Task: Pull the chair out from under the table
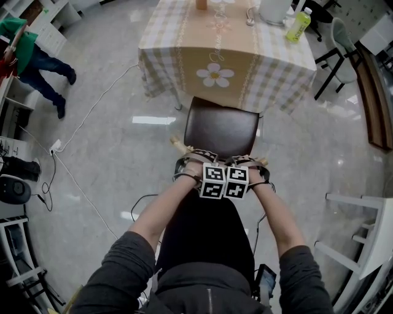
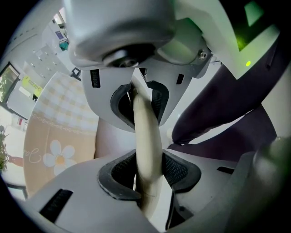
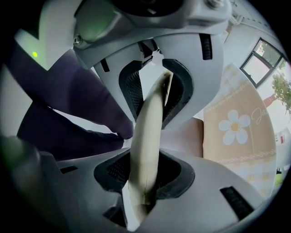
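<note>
A chair with a dark brown seat (image 1: pixel 221 130) and a pale wooden back rail (image 1: pixel 181 146) stands in front of the table (image 1: pixel 184 67), its seat mostly out from under the checked cloth. My left gripper (image 1: pixel 198 164) is shut on the chair's back rail (image 2: pixel 146 136), the pale wood clamped between both pads. My right gripper (image 1: pixel 247 164) is shut on the same back rail (image 3: pixel 150 136) further right. The two marker cubes sit side by side just behind the rail. Both grippers point steeply down.
The table carries a green bottle (image 1: pixel 298 26) and a white container (image 1: pixel 274 10). A person (image 1: pixel 34 58) stands at the far left beside shelving. A white cable (image 1: pixel 80 141) runs across the glossy floor. White furniture (image 1: pixel 362 236) stands at the right; another chair (image 1: pixel 341 52) stands beyond the table.
</note>
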